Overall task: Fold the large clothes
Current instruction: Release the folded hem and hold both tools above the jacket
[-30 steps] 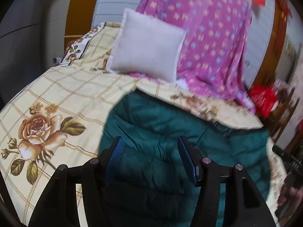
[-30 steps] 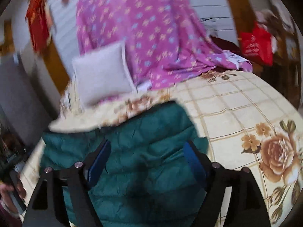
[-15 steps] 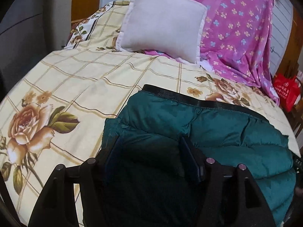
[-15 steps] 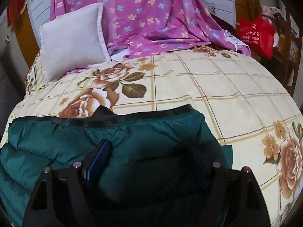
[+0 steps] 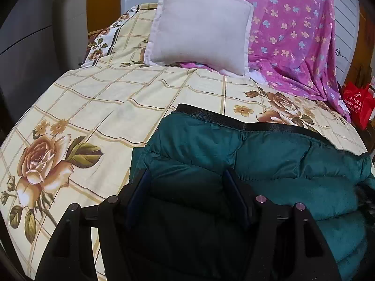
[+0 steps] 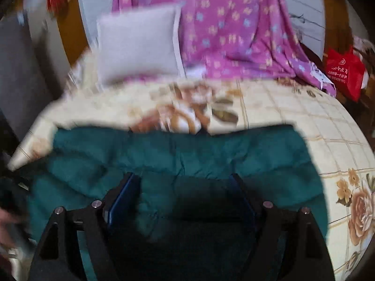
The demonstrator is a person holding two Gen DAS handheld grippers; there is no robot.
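Observation:
A teal puffer jacket [image 5: 281,154] lies folded on the bed, with its black hem band along the far edge. My left gripper [image 5: 186,182] hovers low over the jacket's left part, open, with quilted fabric showing between the fingers but not pinched. In the blurred right wrist view the same jacket [image 6: 187,149] fills the foreground. My right gripper [image 6: 182,185] stands open over its right part, its pads clear of the cloth.
The bed carries a cream checked sheet [image 5: 105,98] with rose prints. At the head are a white pillow [image 5: 201,25] and a purple flowered cloth [image 5: 293,35]. A red bag [image 6: 344,70] sits off the bed's far right. A grey cabinet [image 5: 23,46] stands at left.
Both grippers came down with the jacket, which now rests flat on the sheet. The left view has held still for the last half second. The right view has slid leftward and blurred.

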